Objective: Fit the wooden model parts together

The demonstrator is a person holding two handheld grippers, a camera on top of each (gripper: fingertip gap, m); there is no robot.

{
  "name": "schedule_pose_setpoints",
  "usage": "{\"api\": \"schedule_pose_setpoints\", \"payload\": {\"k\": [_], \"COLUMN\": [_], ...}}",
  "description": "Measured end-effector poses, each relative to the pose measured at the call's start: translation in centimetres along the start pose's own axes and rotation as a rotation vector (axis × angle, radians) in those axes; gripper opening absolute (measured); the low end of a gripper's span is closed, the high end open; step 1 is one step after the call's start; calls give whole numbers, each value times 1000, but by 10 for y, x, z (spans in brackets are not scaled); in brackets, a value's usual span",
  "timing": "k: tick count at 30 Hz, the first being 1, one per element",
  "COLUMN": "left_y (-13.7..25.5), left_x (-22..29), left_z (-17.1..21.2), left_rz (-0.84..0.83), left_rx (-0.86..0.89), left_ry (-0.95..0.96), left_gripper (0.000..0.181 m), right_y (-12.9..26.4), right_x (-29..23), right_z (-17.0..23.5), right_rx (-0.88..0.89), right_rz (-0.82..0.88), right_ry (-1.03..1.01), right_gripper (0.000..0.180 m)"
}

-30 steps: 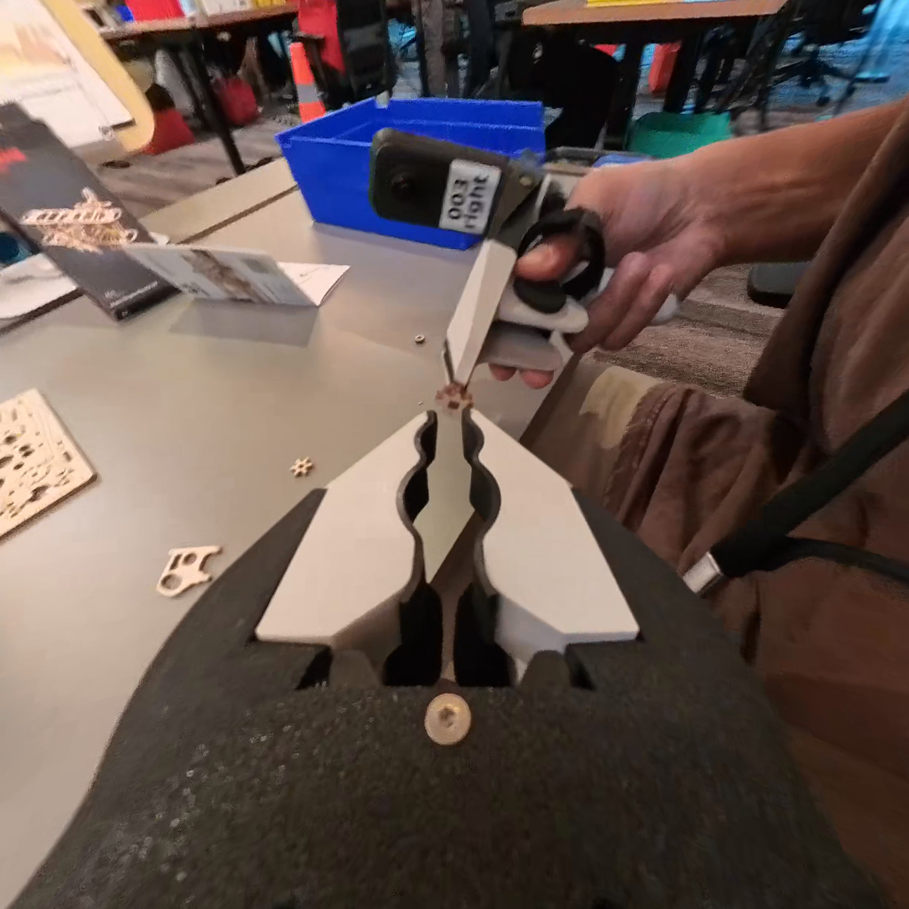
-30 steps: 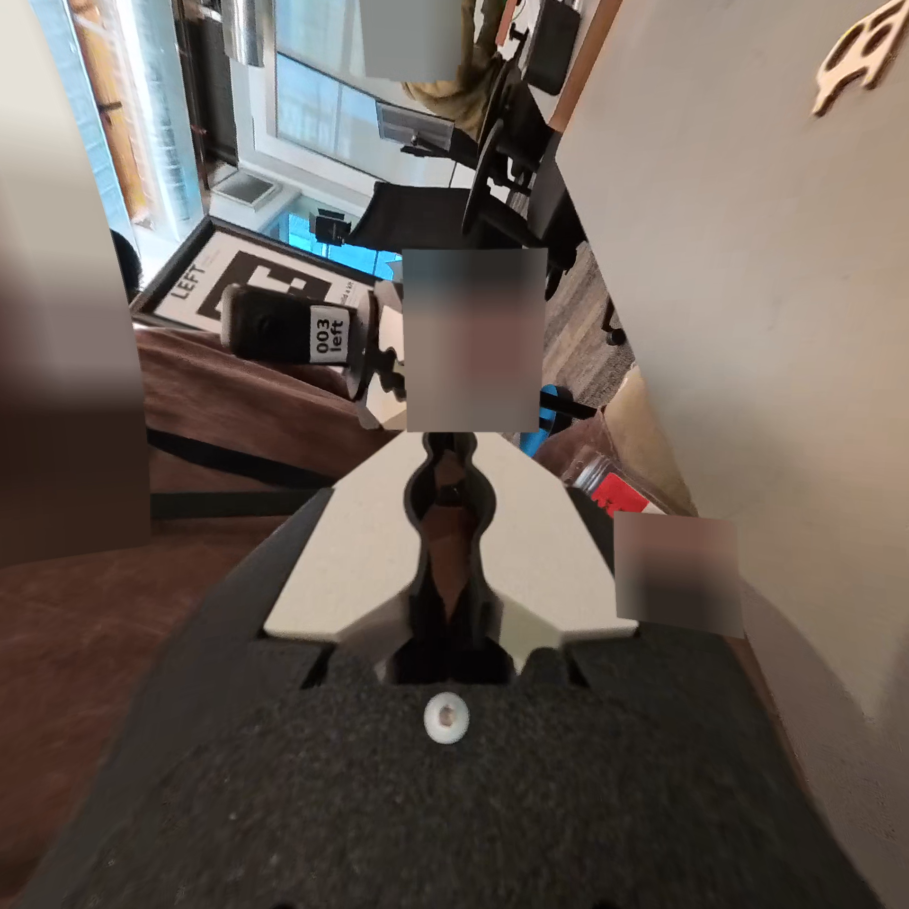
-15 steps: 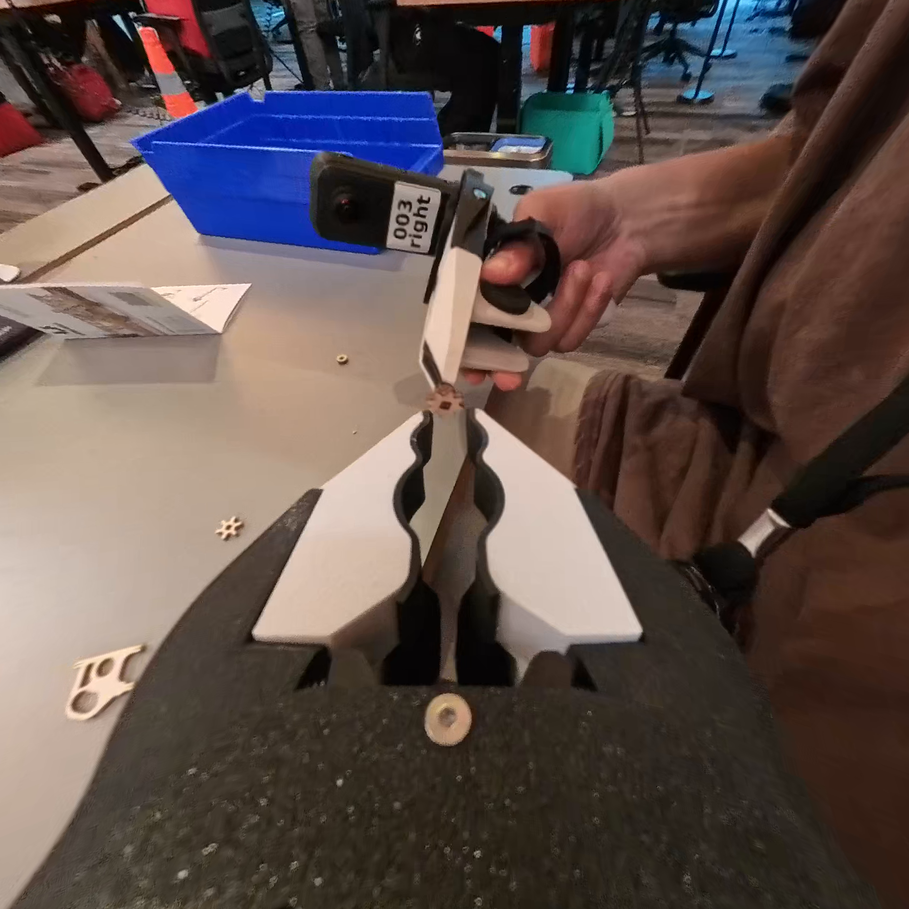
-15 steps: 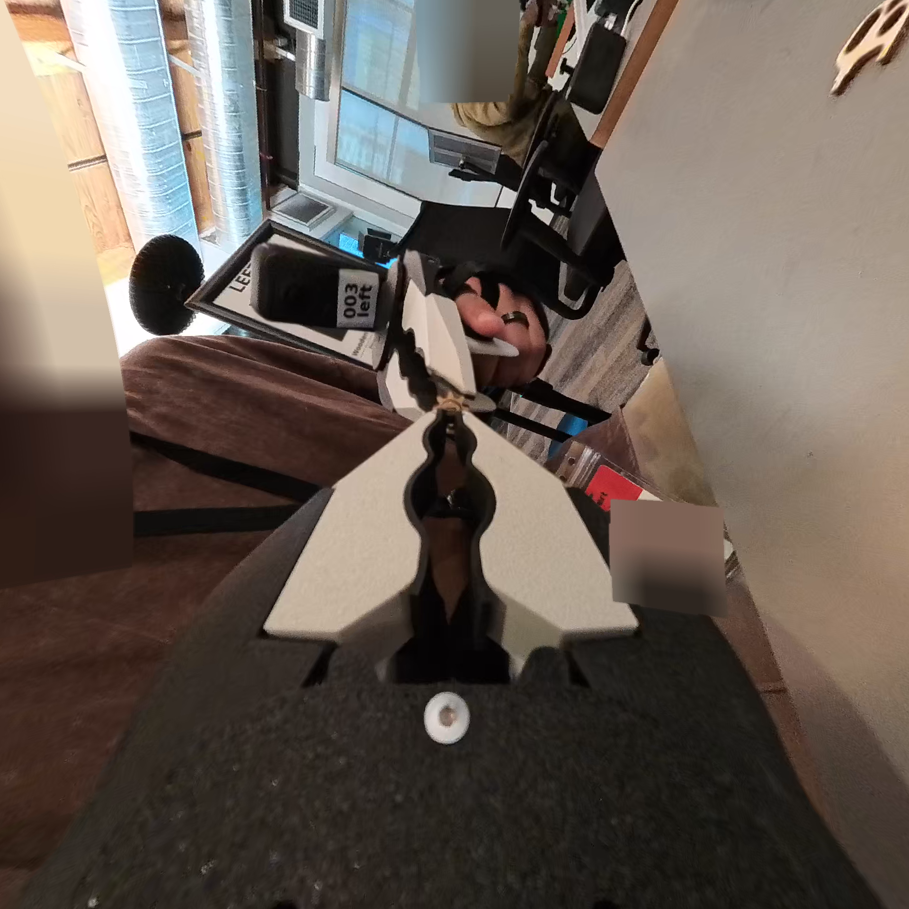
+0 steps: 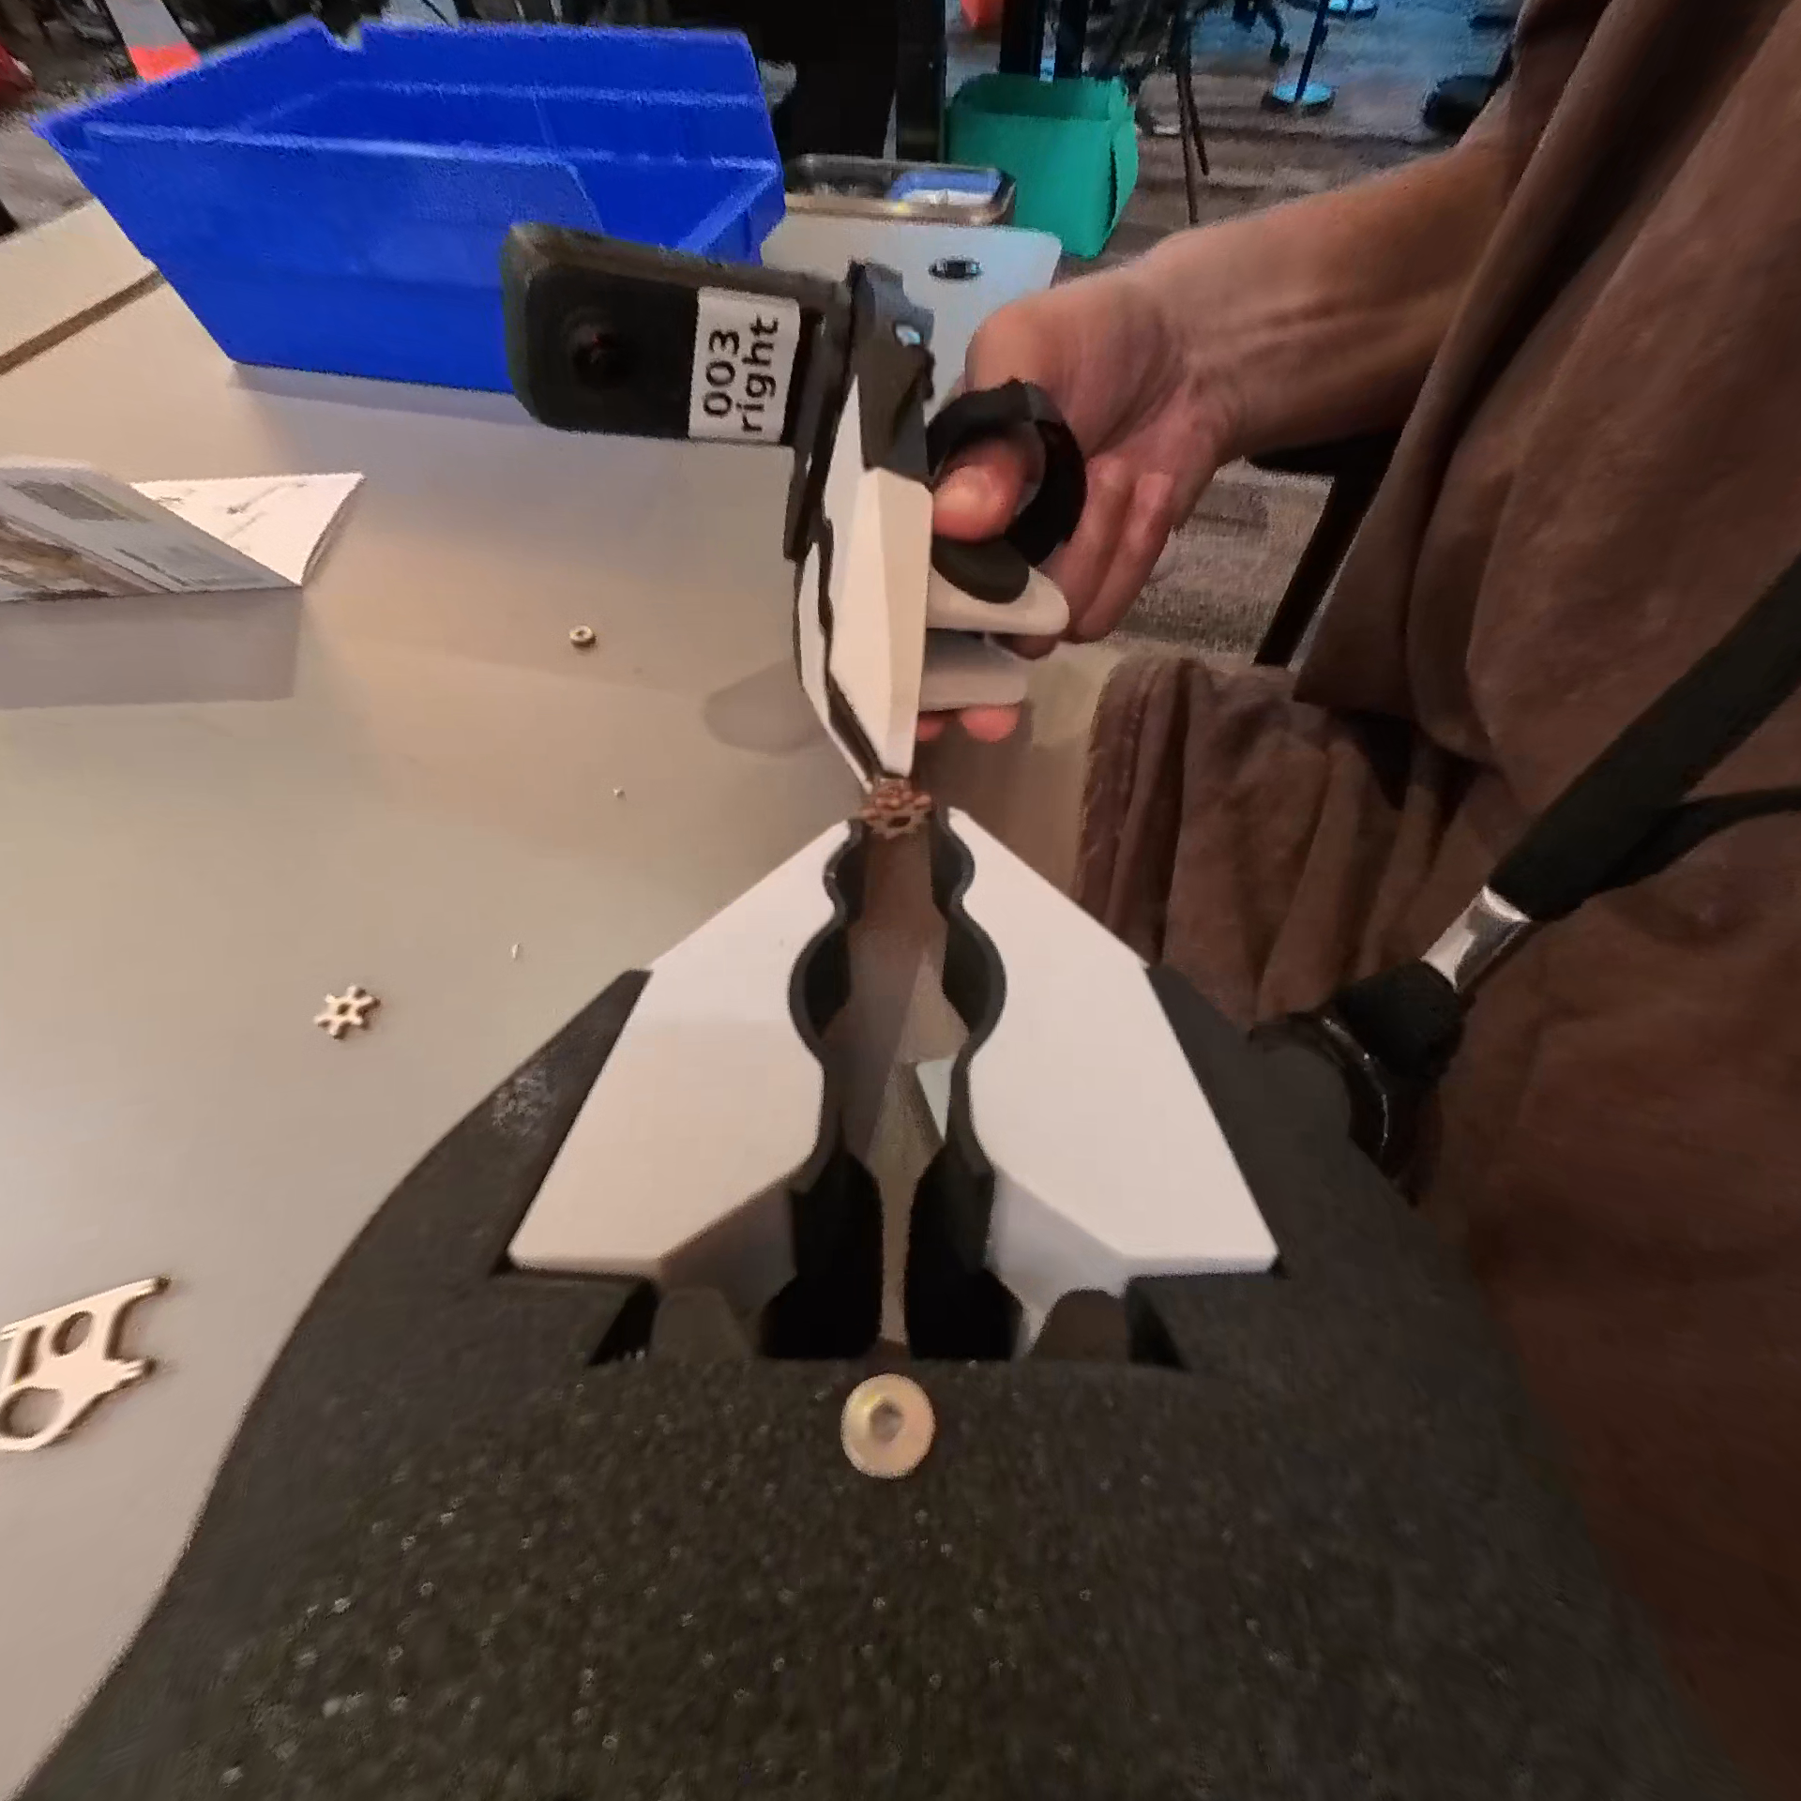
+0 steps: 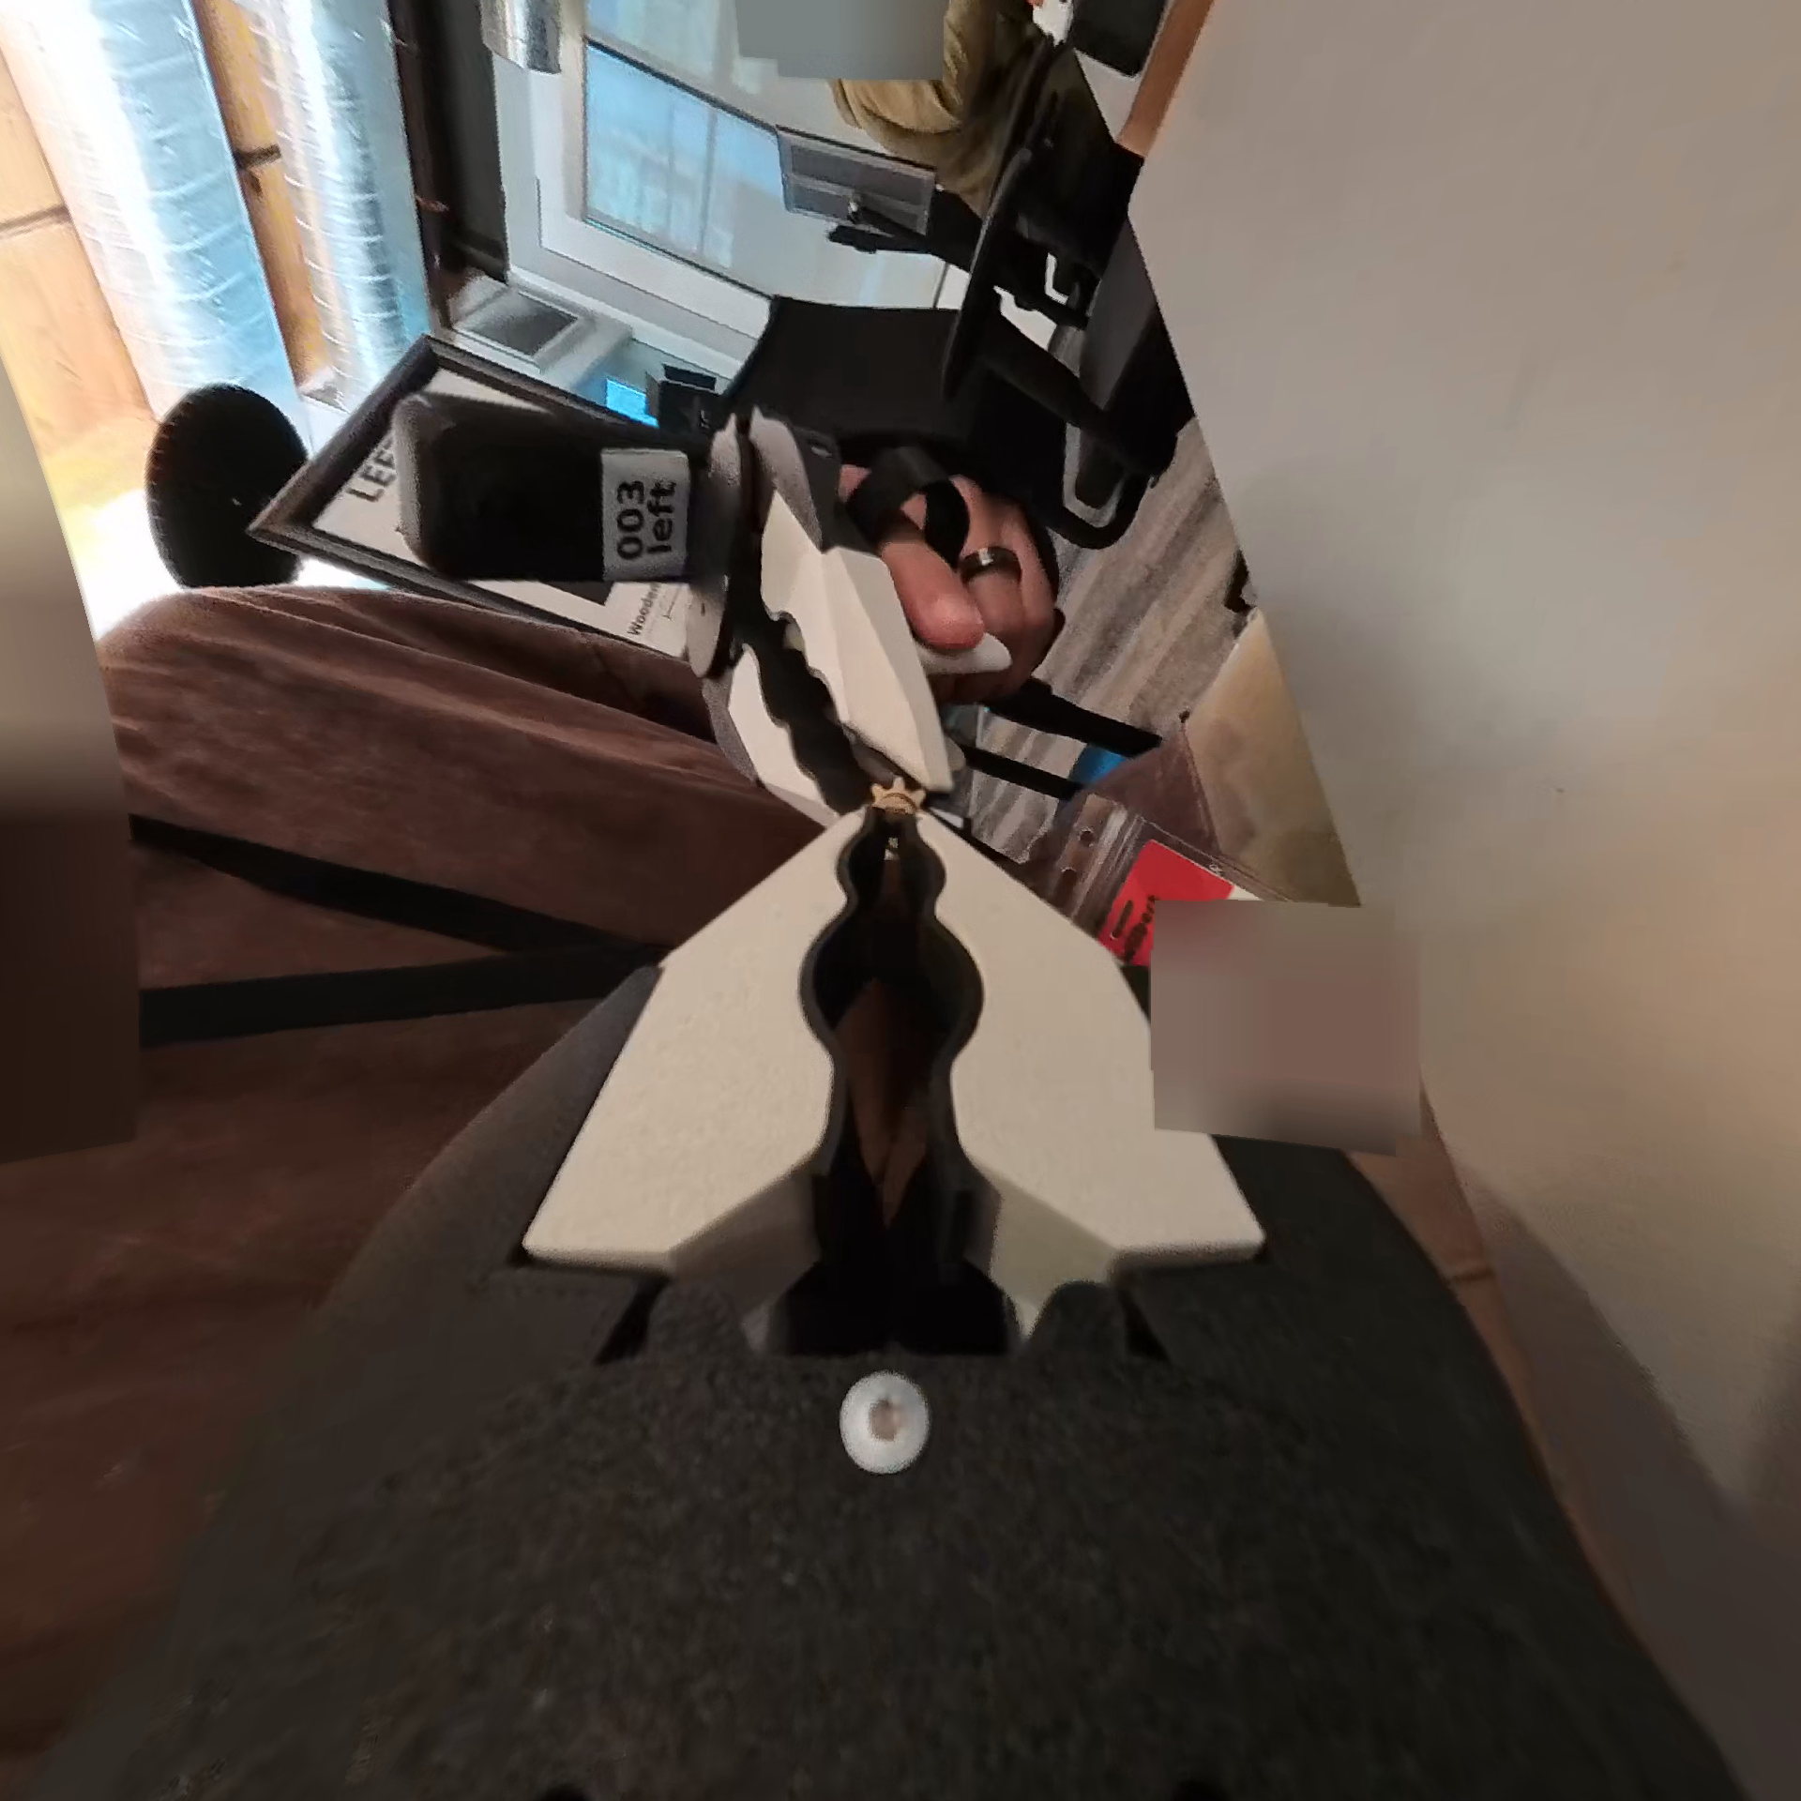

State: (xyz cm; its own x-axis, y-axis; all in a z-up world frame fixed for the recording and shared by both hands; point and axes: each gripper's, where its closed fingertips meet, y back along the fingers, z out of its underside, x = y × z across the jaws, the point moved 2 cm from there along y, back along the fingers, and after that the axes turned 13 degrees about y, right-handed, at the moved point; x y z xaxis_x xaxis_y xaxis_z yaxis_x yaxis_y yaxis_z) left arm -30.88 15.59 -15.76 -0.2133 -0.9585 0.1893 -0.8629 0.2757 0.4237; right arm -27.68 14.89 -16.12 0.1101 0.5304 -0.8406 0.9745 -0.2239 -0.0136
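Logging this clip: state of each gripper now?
Left gripper: shut on the small wooden gear.
Right gripper: shut, tips pinching the same gear.

Table: grey top (image 5: 292,780), under and left of tool.
Bin: blue (image 5: 409,205), far ahead-left.
Floor: grey wood-look planks (image 6: 1150,585), beyond tool.
Window: bright panes (image 6: 663,166), far ahead.
Chair: black office (image 6: 1053,292), ahead.

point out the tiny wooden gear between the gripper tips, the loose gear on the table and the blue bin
tiny wooden gear (image 5: 899,809), left wrist view, its toothed face
loose gear (image 5: 346,1011), left wrist view, its centre
blue bin (image 5: 390,244), left wrist view, its front wall
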Motion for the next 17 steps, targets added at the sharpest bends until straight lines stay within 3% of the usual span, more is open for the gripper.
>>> {"api": "schedule_pose_setpoints", "payload": {"k": [1,10,17], "left_y": [-1,-6,1], "left_x": [0,-7,-14], "left_z": [2,10,-21], "left_rz": [-1,-28,-60], "left_rx": [-3,-54,108], "left_ry": [5,-26,27], "left_gripper": [9,8,9], "right_y": [0,0,10], "right_x": [1,13,-2], "right_z": [0,4,-24], "right_rx": [5,2,211], "right_rz": [-3,57,-143], "right_ry": [0,-5,-145], "right_gripper": [3,3,3]}}
